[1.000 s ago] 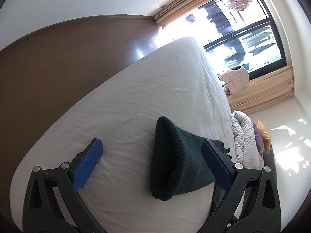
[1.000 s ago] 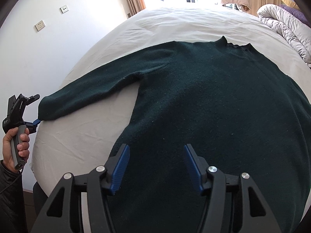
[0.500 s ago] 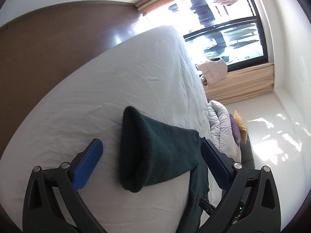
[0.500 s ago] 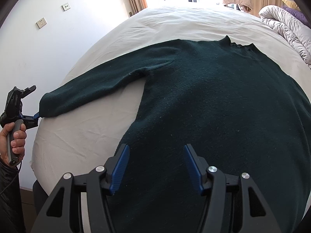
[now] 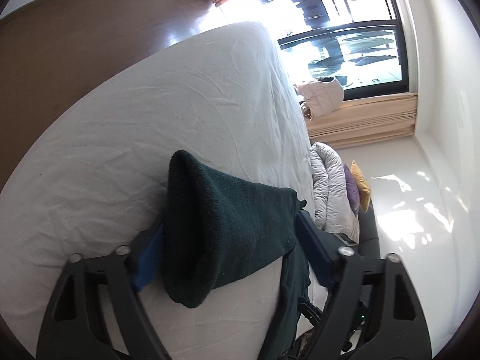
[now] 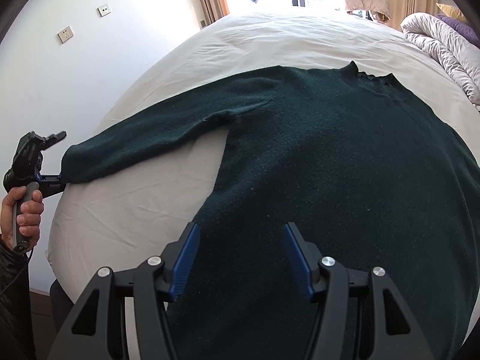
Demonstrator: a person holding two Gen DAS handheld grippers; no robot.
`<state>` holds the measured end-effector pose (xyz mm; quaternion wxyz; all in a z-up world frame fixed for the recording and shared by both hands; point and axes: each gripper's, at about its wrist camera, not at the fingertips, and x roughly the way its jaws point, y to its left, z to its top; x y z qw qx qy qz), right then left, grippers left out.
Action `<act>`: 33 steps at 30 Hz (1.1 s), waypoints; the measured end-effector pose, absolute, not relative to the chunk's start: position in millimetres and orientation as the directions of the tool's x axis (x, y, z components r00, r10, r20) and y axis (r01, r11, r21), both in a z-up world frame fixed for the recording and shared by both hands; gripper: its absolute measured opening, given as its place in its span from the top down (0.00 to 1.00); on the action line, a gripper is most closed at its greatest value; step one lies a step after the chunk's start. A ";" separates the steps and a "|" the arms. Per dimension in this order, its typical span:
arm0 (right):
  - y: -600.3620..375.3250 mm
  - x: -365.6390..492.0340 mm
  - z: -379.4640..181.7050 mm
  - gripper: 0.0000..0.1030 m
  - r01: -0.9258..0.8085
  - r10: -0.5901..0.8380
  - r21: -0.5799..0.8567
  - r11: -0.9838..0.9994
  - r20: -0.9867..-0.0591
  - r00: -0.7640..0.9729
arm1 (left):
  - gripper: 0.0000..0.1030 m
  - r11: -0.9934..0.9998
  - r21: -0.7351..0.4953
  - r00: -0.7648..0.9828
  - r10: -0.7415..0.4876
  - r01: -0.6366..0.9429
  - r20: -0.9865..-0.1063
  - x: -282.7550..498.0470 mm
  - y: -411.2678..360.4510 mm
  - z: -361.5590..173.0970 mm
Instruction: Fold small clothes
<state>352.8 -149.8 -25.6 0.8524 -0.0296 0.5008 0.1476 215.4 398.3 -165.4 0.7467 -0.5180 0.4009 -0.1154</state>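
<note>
Where its jaws stood wide a second ago, the left gripper (image 5: 228, 240) is closing around the sweater (image 6: 345, 165) cuff (image 5: 192, 225); the right gripper (image 6: 240, 258) hovers half-open as before.

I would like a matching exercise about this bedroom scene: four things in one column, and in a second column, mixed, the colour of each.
Things:
1. sweater
2. bed sheet
3. gripper pads
4. cushion by the wall

Colours:
a. blue
b. mustard yellow
c. dark green
d. white

Right pairs: 1-c, 2-d, 3-a, 4-b
</note>
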 end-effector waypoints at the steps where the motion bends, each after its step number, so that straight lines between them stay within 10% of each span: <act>1: -150.8 355.2 -25.3 0.41 -0.279 0.227 0.104 0.955 -0.861 0.455 | 0.51 0.443 -0.860 0.648 -0.582 -0.255 -0.492 217.7 396.8 -168.0; 2: -151.7 357.8 -24.9 0.41 -0.280 0.231 0.108 0.954 -0.859 0.457 | 0.71 0.440 -0.856 0.642 -0.580 -0.272 -0.502 216.4 398.1 -168.5; 8: -157.8 392.6 -19.0 0.41 -0.286 0.241 0.108 0.952 -0.839 0.487 | 0.87 0.495 -0.817 0.661 -0.512 -0.295 -0.548 212.8 383.3 -172.4; 22: -162.1 524.3 -48.6 0.80 -0.173 0.244 0.183 0.968 -0.856 0.456 | 0.89 0.708 -0.679 0.765 -0.325 -0.193 -0.556 180.7 299.2 -75.1; 33: -147.7 582.3 -78.4 0.83 -0.122 0.219 0.184 0.975 -0.885 0.412 | 0.89 0.739 -0.666 0.812 -0.326 -0.101 -0.484 159.6 271.5 -23.2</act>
